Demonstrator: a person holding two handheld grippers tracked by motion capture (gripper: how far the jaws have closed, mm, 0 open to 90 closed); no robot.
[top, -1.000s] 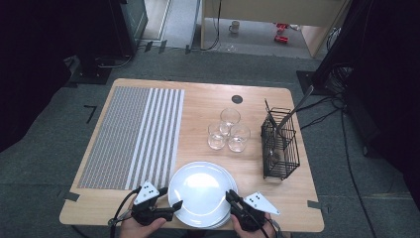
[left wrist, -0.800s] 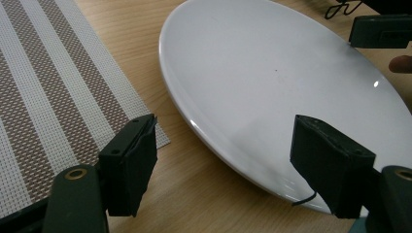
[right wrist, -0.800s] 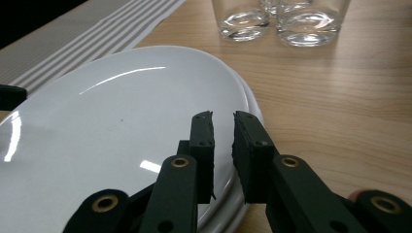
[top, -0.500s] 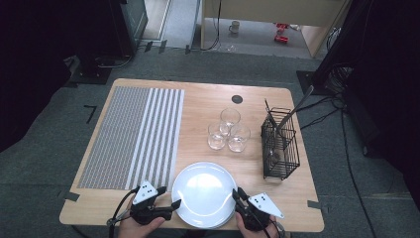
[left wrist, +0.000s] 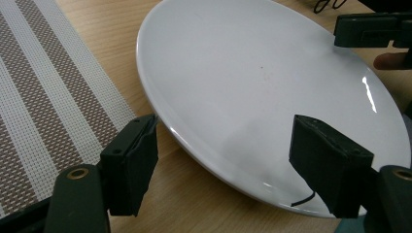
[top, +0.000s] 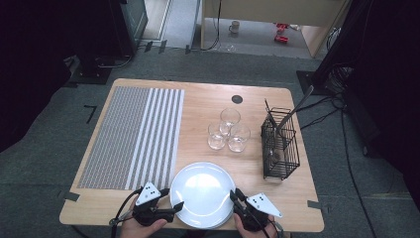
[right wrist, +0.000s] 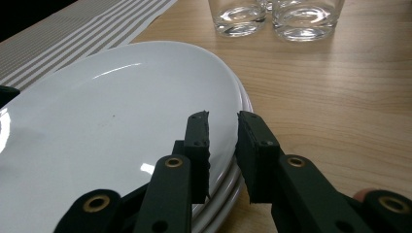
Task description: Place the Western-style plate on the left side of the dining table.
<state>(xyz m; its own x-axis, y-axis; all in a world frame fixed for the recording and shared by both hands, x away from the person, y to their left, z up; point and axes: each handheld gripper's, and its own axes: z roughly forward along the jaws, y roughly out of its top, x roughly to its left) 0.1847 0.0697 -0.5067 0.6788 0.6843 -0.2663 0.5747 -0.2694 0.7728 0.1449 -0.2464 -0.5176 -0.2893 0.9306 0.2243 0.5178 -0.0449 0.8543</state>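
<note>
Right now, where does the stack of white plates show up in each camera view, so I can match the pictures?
High view: stack of white plates at the table's near edge, between the two grippers.
Left gripper view: it spans the centre and right, above the jaws.
Right gripper view: it covers the left and centre.
Shared landmark: the striped placemat beside the plates.

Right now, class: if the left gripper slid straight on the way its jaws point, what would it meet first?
Probably the white plate: the left gripper has its open jaws either side of the plate's near rim, one apparently above and one below.
</note>
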